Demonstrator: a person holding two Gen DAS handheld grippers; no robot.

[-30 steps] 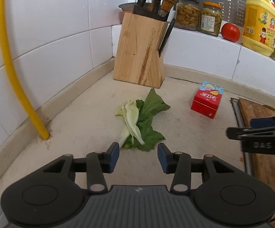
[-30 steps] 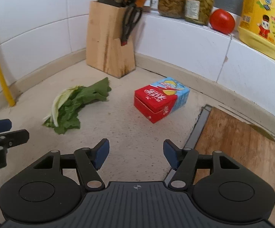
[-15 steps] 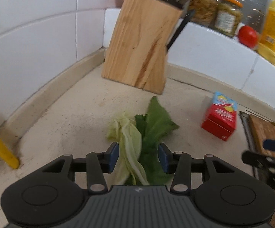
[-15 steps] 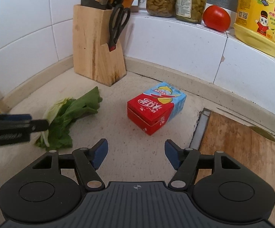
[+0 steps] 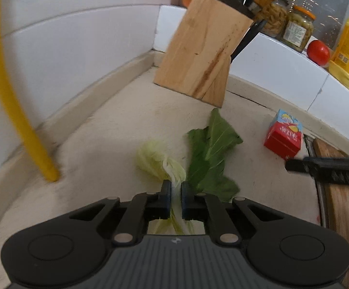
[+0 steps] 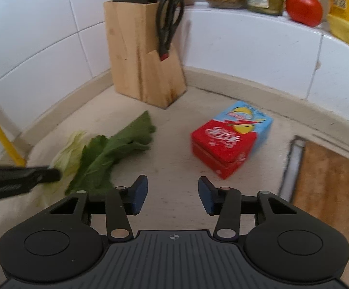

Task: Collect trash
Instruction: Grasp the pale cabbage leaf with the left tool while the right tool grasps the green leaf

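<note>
While my left gripper (image 5: 174,193) clamps the pale stalk of the wilted greens (image 5: 205,154) on the speckled counter (image 5: 107,130), only my right wrist view shows scissors (image 6: 168,21) slotted in the wooden knife block (image 6: 143,60). My right gripper (image 6: 173,196), jaws closing on nothing, hovers short of the glossy red-and-blue carton (image 6: 230,139) beside a worn cutting board (image 6: 331,180).

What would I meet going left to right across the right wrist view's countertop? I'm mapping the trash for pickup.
Yellow pipe → left gripper → vegetable leaves → red and blue carton → wooden cutting board.
</note>
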